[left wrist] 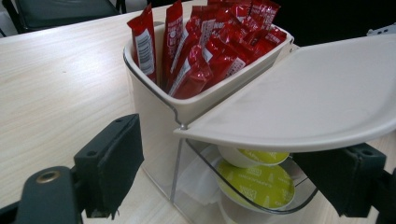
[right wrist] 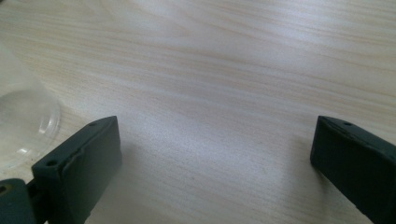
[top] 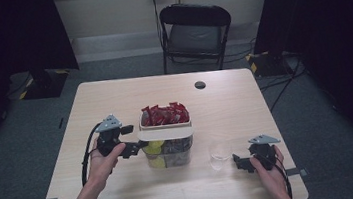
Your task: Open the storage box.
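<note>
The organiser [top: 167, 140] is placed mid-table [top: 113, 94], red sachets [left wrist: 205, 44] standing upright in its rear bin. Its white flap [left wrist: 322, 98] is raised, exposing green-lidded capsules [left wrist: 254, 184], presumably for access. The left gripper [top: 127, 139], jaws wide, is set at the flap's end. The right gripper [top: 245, 163], jaws wide and empty, is rested beside a clear cup [top: 219, 154].

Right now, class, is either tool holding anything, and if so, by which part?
No. The left tool stands open around the corner of the box under its lid; the right tool is open over bare table.
</note>
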A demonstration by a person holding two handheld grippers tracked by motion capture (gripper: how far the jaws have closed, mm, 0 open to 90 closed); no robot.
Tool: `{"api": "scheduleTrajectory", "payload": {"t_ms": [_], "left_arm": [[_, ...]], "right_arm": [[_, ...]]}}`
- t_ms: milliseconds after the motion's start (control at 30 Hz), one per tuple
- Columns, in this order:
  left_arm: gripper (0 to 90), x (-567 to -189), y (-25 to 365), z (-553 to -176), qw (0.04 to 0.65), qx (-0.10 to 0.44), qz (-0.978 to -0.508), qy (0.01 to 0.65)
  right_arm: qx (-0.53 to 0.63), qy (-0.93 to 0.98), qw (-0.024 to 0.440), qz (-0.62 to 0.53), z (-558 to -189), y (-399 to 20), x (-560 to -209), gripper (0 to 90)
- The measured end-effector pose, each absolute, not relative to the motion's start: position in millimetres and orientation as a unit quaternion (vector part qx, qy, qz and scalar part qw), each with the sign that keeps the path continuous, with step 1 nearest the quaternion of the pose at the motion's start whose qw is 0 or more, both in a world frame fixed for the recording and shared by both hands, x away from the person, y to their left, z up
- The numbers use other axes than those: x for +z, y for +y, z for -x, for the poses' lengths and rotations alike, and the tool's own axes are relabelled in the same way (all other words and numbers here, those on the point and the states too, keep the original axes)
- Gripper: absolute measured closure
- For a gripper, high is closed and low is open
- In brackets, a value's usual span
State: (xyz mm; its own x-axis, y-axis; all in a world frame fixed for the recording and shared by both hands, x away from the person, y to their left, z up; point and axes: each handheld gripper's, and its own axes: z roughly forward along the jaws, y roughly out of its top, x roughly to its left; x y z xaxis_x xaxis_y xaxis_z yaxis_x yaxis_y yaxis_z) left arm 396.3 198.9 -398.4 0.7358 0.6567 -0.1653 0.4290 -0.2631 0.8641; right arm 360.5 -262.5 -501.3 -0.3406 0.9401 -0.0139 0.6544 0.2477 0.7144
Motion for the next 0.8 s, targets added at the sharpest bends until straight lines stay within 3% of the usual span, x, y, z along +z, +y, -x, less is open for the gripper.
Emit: {"api": "scheduleTrajectory", "payload": {"t_ms": [800], "left_arm": [[15.5, -387.6, 195.6, -412.8, 0.519, 0.105, -0.774, 0.347]], "right_arm": [[0.313, 0.756, 0.227, -0.527, -360.6, -262.4, -501.3, 1.3]]}}
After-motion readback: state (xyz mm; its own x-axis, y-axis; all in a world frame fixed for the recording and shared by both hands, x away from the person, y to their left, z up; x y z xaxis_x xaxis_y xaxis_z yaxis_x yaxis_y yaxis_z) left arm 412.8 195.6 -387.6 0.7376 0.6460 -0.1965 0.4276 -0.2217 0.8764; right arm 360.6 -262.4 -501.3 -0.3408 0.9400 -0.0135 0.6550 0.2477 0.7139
